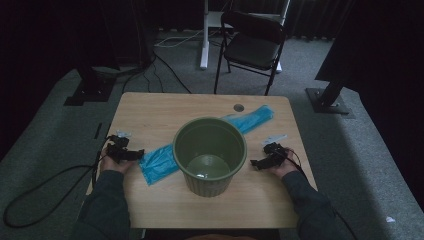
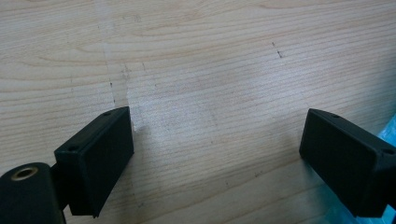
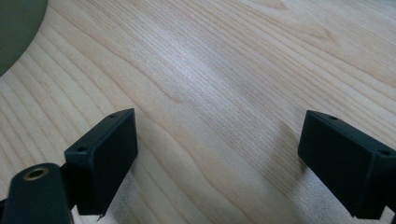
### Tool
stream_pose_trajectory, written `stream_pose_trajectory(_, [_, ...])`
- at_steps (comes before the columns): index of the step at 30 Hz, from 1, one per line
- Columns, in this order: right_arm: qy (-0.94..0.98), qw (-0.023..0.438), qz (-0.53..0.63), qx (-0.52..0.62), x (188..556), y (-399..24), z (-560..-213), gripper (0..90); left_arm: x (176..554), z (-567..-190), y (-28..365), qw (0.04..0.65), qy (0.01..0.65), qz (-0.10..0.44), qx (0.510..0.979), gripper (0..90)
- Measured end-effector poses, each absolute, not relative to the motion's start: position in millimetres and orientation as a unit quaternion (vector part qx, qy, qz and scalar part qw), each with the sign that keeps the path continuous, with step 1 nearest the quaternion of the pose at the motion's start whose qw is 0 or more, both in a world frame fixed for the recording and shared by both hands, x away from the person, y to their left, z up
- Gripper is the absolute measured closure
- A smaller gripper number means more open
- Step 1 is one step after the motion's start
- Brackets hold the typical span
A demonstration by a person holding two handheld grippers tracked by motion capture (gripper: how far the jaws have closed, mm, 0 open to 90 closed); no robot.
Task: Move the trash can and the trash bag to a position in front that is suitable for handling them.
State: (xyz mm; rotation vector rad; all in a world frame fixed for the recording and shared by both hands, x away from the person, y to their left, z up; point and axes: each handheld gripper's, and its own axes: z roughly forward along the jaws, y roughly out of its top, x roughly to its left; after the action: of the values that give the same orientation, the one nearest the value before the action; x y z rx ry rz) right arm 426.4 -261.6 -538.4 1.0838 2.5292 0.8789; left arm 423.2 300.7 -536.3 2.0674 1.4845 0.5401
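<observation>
High view: a blue plastic bag (image 1: 159,162) lies flat just inside the left hand-held gripper (image 1: 134,153), pinned under the green pot (image 1: 210,152) — likely waiting to line it. Right hand-held gripper (image 1: 259,163) flanks the pot; both gape empty over the wooden tabletop (image 1: 150,107) — dim carpeted room beyond.

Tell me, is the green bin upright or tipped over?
Upright. The bin stands on its base on the table, its mouth facing up and its inner bottom visible.

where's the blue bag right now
In the high view the blue bag lies flat on the table, running diagonally under the green pot; its near end is beside the open left gripper, its far end toward the table's back right.
</observation>
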Motion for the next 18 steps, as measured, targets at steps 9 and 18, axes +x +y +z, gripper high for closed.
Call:
stream_pose_trajectory(9, [0.871,0.124,0.298,0.369,427,-261,-537,13.4,423,-536,302,0.268,0.545,0.200,0.769,9.8])
stream_pose_trajectory(18, [0.885,0.154,0.281,0.338,423,-252,-527,37.5,422,-529,304,0.262,0.556,0.218,0.758,36.5])
